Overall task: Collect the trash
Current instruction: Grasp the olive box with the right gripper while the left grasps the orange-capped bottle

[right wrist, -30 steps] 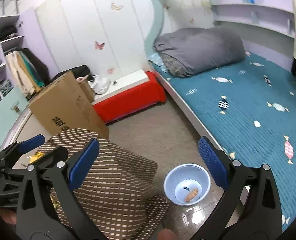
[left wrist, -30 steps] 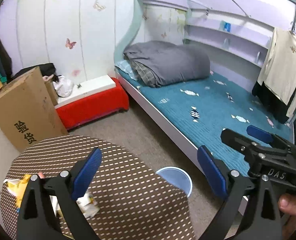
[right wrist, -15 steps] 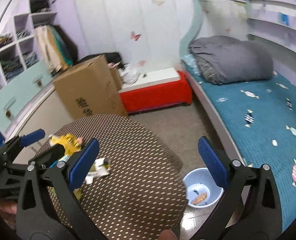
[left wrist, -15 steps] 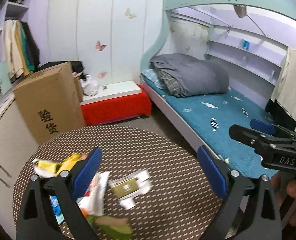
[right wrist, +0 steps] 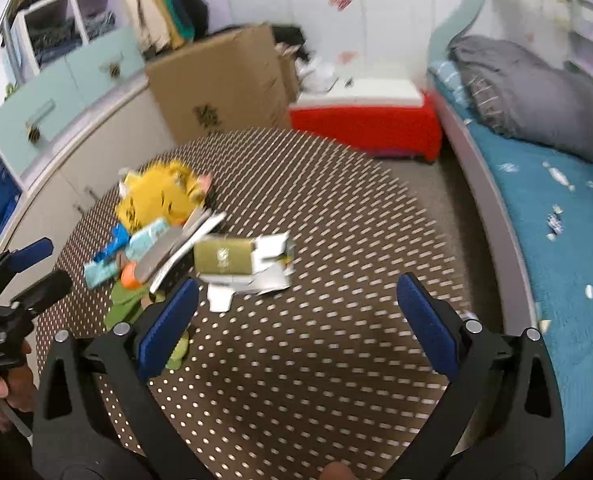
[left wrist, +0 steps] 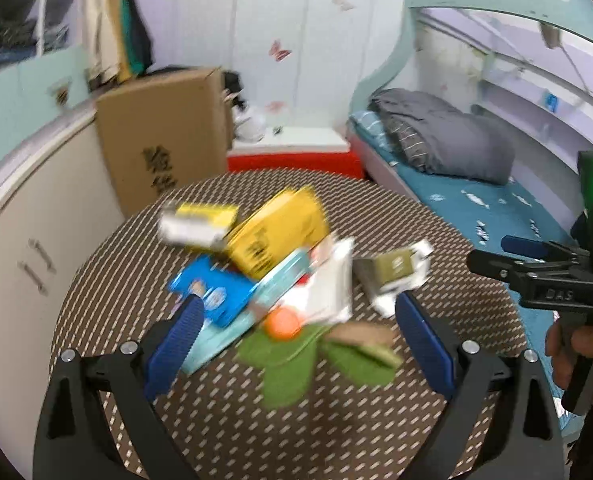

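Left gripper (left wrist: 296, 344) jaws wide, nothing between them, hanging just over the near side of the trash pile (left wrist: 280, 280). Right gripper (right wrist: 296, 320) jaws wide too, empty, with the olive packet (right wrist: 223, 261) just ahead and slightly left of its left pad. The pile sits on the left half of the round bench (right wrist: 336, 360), spreading toward the middle; the olive packet is its rightmost piece, long axis lying roughly across the right jaws' line of reach. I'd judge the left gripper nearer the heap, the right nearer that packet. The green scrap (left wrist: 288, 364) and orange bit (left wrist: 282, 322) are smeared by motion blur; what they are, I can't tell. No bin shows in either view.
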Tool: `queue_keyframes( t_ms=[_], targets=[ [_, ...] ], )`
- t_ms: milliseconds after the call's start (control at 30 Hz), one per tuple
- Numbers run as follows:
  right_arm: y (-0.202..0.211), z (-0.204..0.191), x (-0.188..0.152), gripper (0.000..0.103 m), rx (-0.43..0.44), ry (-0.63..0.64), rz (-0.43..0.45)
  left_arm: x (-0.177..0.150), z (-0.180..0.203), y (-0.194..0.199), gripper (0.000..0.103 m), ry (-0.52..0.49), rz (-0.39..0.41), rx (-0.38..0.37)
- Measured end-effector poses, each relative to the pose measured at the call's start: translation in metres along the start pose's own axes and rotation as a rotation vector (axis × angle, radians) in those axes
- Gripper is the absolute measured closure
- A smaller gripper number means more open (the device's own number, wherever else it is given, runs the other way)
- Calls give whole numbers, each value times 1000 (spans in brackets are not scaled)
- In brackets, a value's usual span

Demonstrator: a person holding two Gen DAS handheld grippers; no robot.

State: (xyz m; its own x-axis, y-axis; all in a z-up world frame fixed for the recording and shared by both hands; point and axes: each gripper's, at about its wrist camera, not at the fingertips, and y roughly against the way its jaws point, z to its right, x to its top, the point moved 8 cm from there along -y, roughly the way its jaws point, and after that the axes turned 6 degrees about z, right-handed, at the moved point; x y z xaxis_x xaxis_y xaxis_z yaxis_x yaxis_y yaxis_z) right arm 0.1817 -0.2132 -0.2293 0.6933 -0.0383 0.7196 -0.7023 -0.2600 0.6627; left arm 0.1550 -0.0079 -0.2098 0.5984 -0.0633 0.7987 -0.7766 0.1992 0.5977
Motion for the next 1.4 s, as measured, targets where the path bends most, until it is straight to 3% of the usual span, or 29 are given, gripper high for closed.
queue_keyframes(
  t_ms=[333,367,400,533,600,667,933,1033,1200,1400],
  targets=[
    [-70,-42,-1,7,15,65,-60,-28,-37,-5,9,75,-46,58],
    [-72,-43,0,25,26,56,-63,-29,-35,-7,9,73,-50,53],
    [-77,-42,-1,35,40,40,-74,-30,-33,-9,9,69,-54,50],
    [-70,-38,-5,35,65,7,-67,-38,-21,-24,9,57,-81,32],
    [-58,-30,-7,35,68,-4,-56,-42,-15,-33,27,61,-102,12],
    [-50,-23,-8,35,69,-13,-47,-46,-10,-48,37,64,-134,4],
    [-26,1,-7,35,47,-33,-30,-40,-8,-71,39,116,-133,-2],
    [-26,5,-7,35,43,-39,-28,-36,-9,-79,58,170,-148,-41],
    [-25,7,-9,35,48,-42,-28,-39,-11,-81,73,202,-144,-67],
    [-20,5,-9,35,48,-54,-14,-37,-10,-73,74,202,-129,-97]
  ],
)
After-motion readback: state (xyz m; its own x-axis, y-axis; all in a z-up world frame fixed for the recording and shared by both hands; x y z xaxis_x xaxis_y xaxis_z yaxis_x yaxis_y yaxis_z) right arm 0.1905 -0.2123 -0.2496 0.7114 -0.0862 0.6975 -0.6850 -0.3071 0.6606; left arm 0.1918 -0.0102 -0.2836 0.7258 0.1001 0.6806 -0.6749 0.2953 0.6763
